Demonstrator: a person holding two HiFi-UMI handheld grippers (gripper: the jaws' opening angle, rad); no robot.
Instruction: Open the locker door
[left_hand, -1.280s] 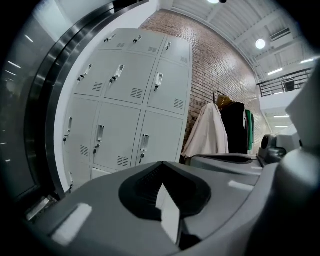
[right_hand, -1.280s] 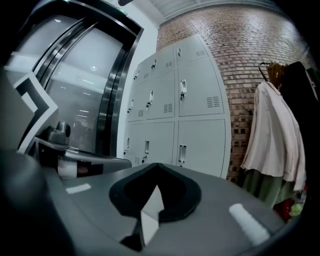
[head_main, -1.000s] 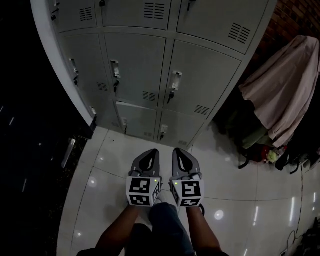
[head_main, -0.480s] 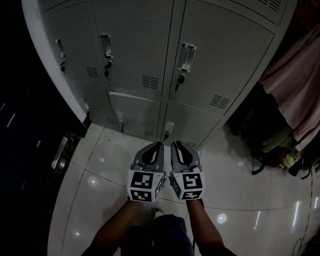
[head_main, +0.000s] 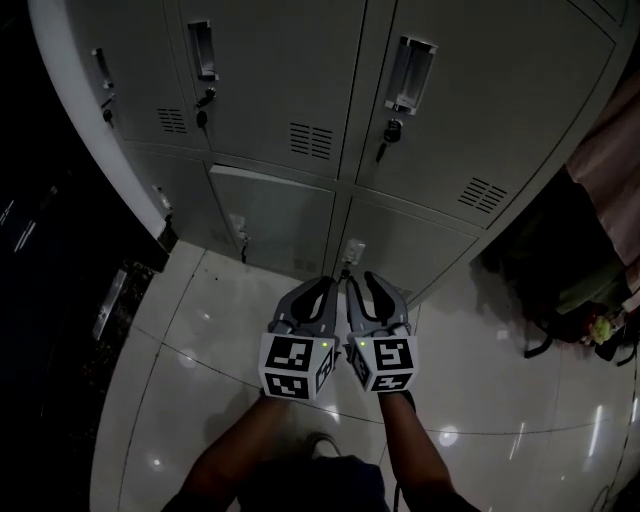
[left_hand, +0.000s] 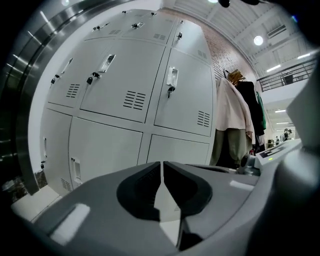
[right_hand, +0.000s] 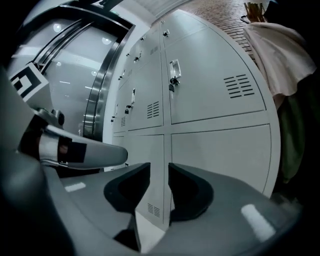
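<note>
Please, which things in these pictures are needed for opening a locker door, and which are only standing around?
For the job:
- lockers and their door handles
- left gripper, shut
- right gripper, jaws have just been opening, nothing between them

Just lying about:
- pink garment hanging on the right
- dark clothes beneath it
- tiled floor

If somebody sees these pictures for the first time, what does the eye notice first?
The grey lockers fill the upper head view. Below them, over the glossy floor, are the left gripper, shut, and the right gripper, whose jaws have just been opening, nothing between them. A pale garment hangs right of the lockers.
</note>
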